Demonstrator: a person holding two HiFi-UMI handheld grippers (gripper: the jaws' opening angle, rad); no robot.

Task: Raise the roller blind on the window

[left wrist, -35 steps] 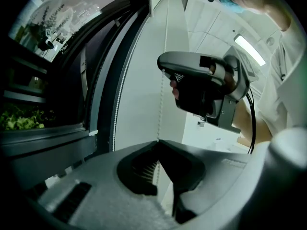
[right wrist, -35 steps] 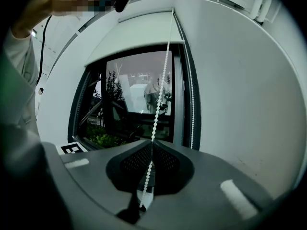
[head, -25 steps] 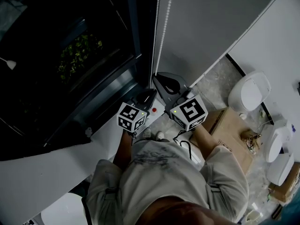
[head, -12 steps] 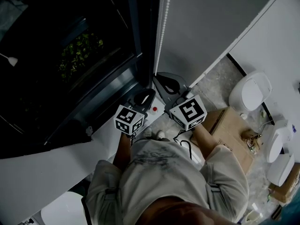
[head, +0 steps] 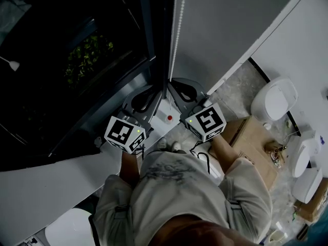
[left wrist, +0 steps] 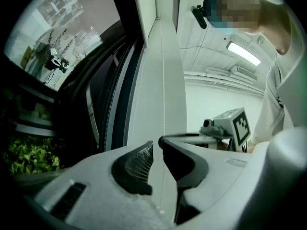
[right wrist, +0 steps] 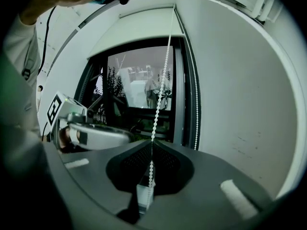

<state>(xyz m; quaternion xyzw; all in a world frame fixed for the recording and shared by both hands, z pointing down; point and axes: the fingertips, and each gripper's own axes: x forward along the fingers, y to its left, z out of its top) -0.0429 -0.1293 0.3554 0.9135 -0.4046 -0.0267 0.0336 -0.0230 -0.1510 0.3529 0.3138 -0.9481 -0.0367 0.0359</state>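
The dark window [head: 77, 60] stands beyond both grippers, with green plants showing through the glass ahead of the left one. The roller blind [right wrist: 139, 30] covers only the top strip of the window opening, high above the right gripper. A pale wall [right wrist: 240, 95] runs up on the right gripper's outer side.

The left gripper [head: 146, 94] sits just beside the right gripper [head: 173, 85], on its window side, both pointing at the window's edge. The left gripper's jaws have just been opening and now stand released, a narrow gap between them. One strand of the bead chain [left wrist: 164, 109] passes through that gap without being pressed.

The right gripper is clenched on the bead chain [right wrist: 160, 95], which rises taut from its jaw tips to the blind's top corner. A second strand [right wrist: 194, 104] hangs just beside it, toward the wall.
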